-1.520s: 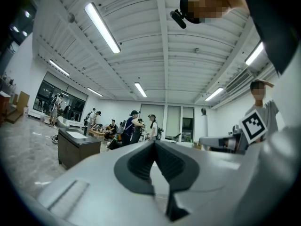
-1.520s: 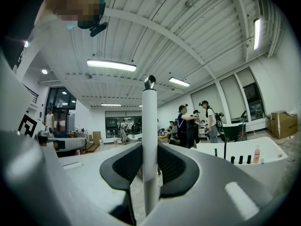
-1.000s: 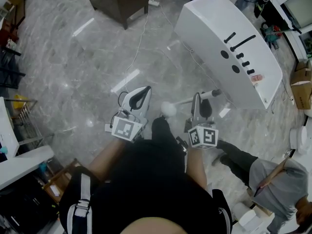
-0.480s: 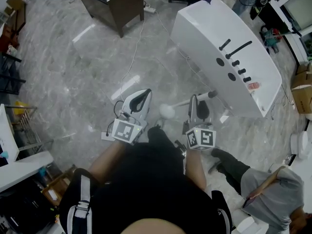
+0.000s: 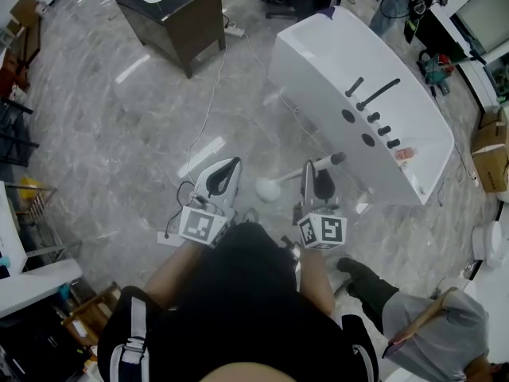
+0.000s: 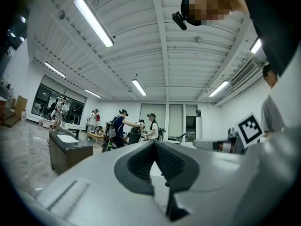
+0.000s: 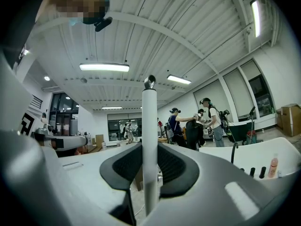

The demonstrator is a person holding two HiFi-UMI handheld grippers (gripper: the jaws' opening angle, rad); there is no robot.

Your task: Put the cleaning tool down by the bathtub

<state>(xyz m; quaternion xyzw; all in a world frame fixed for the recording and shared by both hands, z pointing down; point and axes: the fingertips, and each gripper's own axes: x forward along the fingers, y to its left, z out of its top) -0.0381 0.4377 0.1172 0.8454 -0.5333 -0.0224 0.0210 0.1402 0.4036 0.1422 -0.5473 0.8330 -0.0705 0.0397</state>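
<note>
While its thin white handle is pinched between the jaws of the right gripper (image 5: 308, 170) (image 7: 149, 147), the long-handled cleaning tool (image 5: 269, 189) (image 7: 149, 126) is held over the grey marble floor (image 5: 119, 110). It is kept near the long side of the white bathtub (image 5: 318, 62), with its round white head turned away from the tub. The left gripper (image 5: 225, 173) (image 6: 154, 145) is carried with its jaws pressed together at the tips and nothing between them.

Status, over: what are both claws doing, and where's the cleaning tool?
Right gripper jaws clamped on cleaning tool handle. Left gripper jaws together, empty. Tool not yet down, bathtub just ahead. Person in grey close right.
</note>
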